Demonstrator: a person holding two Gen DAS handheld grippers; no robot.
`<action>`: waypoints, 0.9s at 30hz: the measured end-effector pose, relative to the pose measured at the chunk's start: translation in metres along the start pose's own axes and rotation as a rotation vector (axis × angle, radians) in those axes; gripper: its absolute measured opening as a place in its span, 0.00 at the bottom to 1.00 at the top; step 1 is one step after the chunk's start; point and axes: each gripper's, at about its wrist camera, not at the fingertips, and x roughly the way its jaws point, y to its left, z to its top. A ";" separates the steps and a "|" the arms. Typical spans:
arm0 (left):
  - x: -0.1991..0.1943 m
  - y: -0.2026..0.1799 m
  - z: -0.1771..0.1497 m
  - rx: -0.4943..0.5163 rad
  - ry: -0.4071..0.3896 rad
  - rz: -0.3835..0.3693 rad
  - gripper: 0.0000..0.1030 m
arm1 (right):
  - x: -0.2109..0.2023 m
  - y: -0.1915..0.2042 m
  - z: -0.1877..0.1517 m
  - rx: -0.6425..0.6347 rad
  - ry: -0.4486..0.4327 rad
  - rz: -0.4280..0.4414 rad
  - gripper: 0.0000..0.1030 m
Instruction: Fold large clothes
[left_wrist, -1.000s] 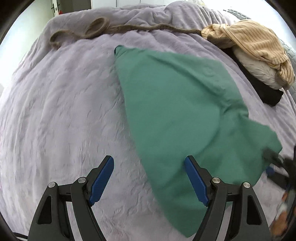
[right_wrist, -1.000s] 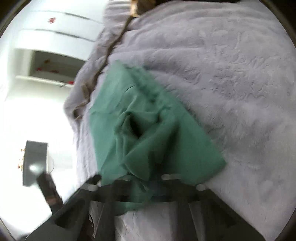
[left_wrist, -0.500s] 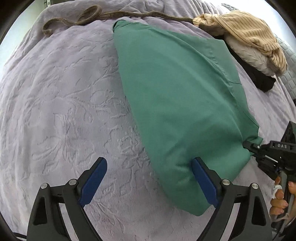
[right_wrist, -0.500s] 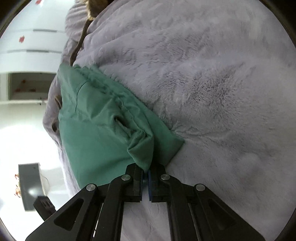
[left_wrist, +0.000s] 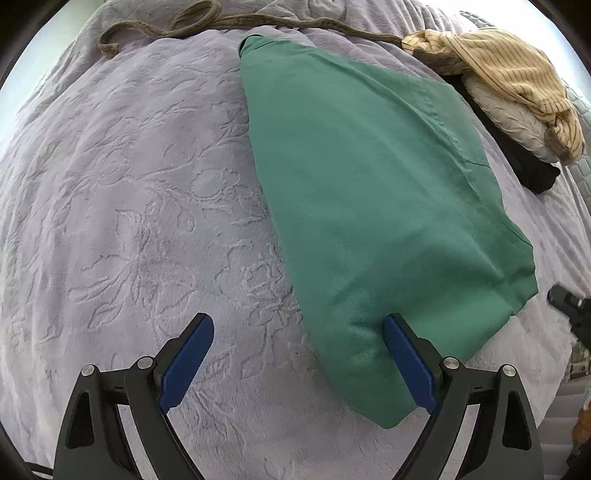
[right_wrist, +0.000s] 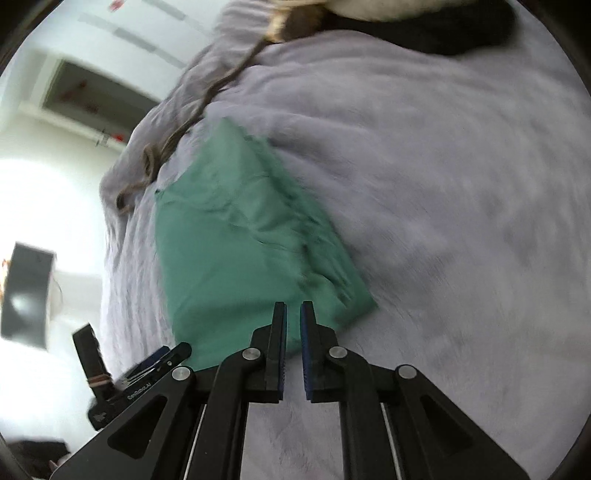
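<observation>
Left wrist view: the green garment (left_wrist: 373, 206) lies folded on the lilac bedspread (left_wrist: 129, 206), the left gripper (left_wrist: 297, 354) spread wide, empty. Right gripper (right_wrist: 292, 317) stands slightly parted over the cloth's near edge, holding nothing. One gripper body reads "GenRoboAI".

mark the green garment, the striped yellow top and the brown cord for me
green garment (left_wrist: 369, 206), left wrist view, middle of its flat upper face
striped yellow top (left_wrist: 509, 62), left wrist view, its ribbed upper fold
brown cord (left_wrist: 192, 20), left wrist view, the loop near the bed's far edge
</observation>
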 end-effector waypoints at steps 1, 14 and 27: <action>0.000 -0.001 0.000 0.000 0.002 0.006 0.91 | 0.006 0.005 0.005 -0.028 0.010 -0.017 0.10; 0.002 -0.011 0.003 -0.040 0.035 0.073 0.91 | 0.066 -0.028 0.022 -0.056 0.194 -0.072 0.06; 0.004 -0.023 0.005 -0.073 0.056 0.122 0.91 | 0.035 -0.042 0.022 -0.061 0.208 -0.028 0.12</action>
